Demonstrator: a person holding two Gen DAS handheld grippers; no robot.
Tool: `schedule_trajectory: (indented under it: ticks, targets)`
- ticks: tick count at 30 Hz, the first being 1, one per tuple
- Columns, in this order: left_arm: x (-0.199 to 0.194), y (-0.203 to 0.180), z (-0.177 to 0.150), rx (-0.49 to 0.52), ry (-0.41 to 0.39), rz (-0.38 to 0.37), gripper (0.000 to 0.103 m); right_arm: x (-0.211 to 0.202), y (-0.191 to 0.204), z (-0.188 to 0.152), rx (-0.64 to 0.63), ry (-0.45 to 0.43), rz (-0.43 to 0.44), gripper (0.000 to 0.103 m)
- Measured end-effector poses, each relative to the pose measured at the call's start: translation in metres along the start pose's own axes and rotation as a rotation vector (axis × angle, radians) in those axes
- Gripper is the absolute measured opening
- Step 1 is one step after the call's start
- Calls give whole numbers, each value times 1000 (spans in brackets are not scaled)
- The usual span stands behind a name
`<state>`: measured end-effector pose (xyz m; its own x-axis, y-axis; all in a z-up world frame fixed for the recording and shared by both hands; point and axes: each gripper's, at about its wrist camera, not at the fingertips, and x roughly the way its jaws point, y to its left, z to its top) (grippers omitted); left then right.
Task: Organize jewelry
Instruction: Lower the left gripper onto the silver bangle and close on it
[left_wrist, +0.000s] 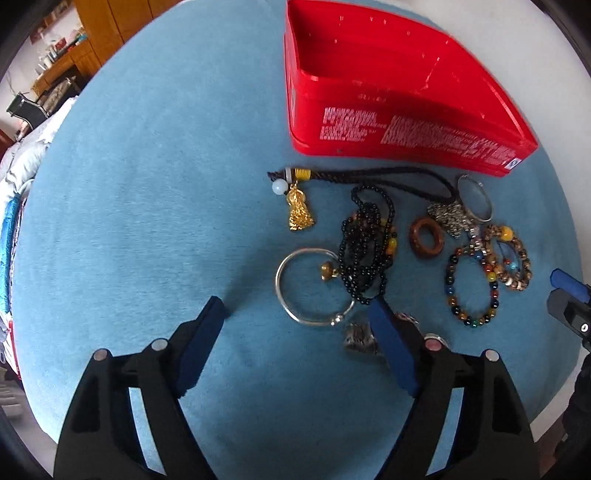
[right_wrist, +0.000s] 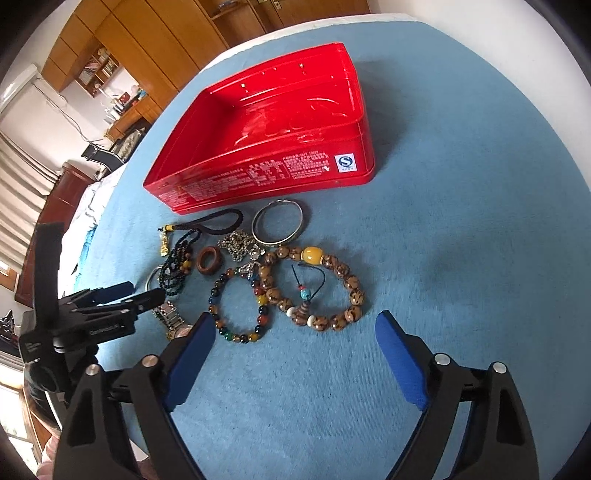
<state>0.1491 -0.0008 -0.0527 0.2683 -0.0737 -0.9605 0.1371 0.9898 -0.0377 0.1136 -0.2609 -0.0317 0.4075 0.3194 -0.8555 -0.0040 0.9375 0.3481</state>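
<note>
Worktop (right_wrist: 461, 221), blue cloth cover, carries everything. Red tin (right_wrist: 266, 147) sits at the far side, open, nothing inside; its long printed wall faces the jewelry, which lies in a loose cluster just in front of that wall, none of it in the tin yet.

Left gripper (left_wrist: 299, 328): jaws spread wide, nothing between them. Right gripper (right_wrist: 295, 332): jaws also spread wide and holding nothing.

Pieces, big to small:
- Wooden bead bracelet (right_wrist: 351, 288) w/ amber bead, lying flat, straight ahead of the right jaws and nearest to them; touches the multicolour bead bracelet (right_wrist: 236, 306) on its left.
- Black bead necklace (left_wrist: 364, 251), bunched, long axis running away from the left gripper; its near end is by the left gripper's right pad.
- Silver bangle (left_wrist: 314, 286), flat, ahead of the left jaws, slightly right of centre, touching the black beads.
- Cord necklace w/ gold pendant (left_wrist: 299, 210), cord stretched roughly parallel to the tin wall.
- Wide metal bangle (right_wrist: 277, 226), closest to the tin.
- Wooden ring (right_wrist: 209, 260), mid-cluster.
- Watch (right_wrist: 171, 319), partly hidden under the left gripper.

Judgement: right gripper is better placed for the wooden bracelet, left for the silver bangle; either way the carry goes forward to the tin, over the other pieces. Flat loops mean one jaw would likely have to go inside the ring.
</note>
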Motion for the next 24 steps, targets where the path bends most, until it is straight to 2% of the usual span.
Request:
schedule_trajectory:
  ticks: [2, 6, 9, 13, 16, 20, 24]
  targets:
    - [2, -1, 1, 6, 5, 5, 79, 3, -1, 2, 0, 5, -2, 88]
    - [2, -2, 5, 28, 9, 4, 69, 9, -2, 4, 1, 14, 1, 88]
    - [2, -4, 8, 47, 12, 6, 67, 12, -2, 7, 4, 17, 2, 88]
    - [9, -10, 24, 69, 3, 10, 63, 15, -2, 10, 7, 17, 0, 88]
    - [4, -10, 23, 69, -12, 8, 49, 19, -4, 13, 14, 21, -5, 88]
    - [7, -7, 34, 65, -23, -12, 48, 24, -7, 17, 28, 29, -13, 88]
    - [-5, 11, 19, 41, -37, -44, 48, 25, -8, 17, 29, 34, -15, 88]
